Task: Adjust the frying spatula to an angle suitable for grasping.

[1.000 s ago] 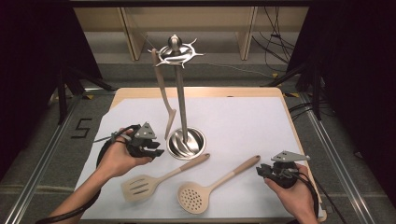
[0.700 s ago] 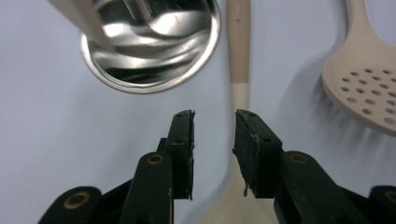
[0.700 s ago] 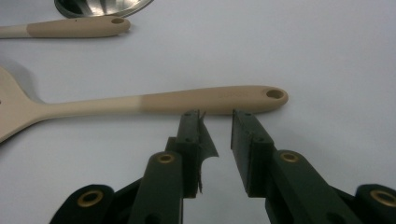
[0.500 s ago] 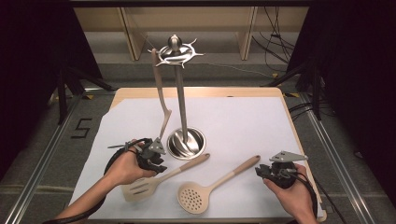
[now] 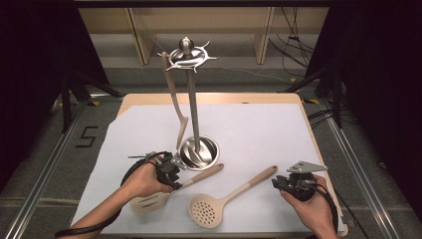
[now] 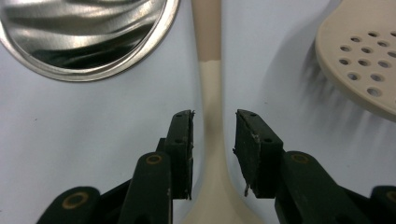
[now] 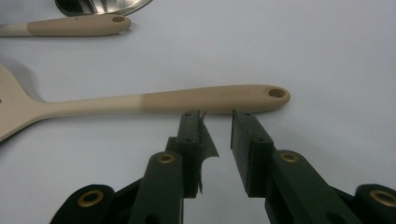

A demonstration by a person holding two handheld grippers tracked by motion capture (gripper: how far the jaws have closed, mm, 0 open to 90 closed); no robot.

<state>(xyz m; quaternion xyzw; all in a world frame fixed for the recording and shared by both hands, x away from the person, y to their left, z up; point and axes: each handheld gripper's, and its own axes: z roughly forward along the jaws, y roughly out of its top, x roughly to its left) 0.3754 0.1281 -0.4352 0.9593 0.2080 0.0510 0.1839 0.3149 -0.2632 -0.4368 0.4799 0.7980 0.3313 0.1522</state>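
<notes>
**At the table's near edge: left gripper straddles the spatula neck**

On the near left of the white paper sheet [image 5: 259, 129], the left gripper [image 5: 171, 172] now sits over the beige slotted spatula with a tan handle [image 5: 174, 189]; a second ago it was farther left and clear of the utensil, and half a second ago just reaching it. The right gripper [image 5: 286, 184] has not moved from the near right corner. The beige perforated skimmer spoon [image 5: 226, 199] and the tall steel utensil stand with a round mirrored base [image 5: 196, 144] are where they were, a pale beige utensil [image 5: 174, 102] hanging from the stand's top ring.

The paper covers a light wooden table [image 5: 214, 98]. Grey floor, metal rails, black curtains at both sides and pale shelving behind surround it.

The left gripper view shows what the high view hides: the left gripper [image 6: 214, 123] is partly open, its jaws either side of the spatula neck [image 6: 212, 107] with gaps visible, nothing gripped. The stand base [image 6: 84, 37] lies upper left, the skimmer's perforated head [image 6: 359, 51] upper right.

The right gripper view shows the right gripper [image 7: 215, 119] slightly open and empty, its tips just short of the skimmer handle [image 7: 210, 99]; the spatula handle [image 7: 77, 25] lies beyond.
</notes>
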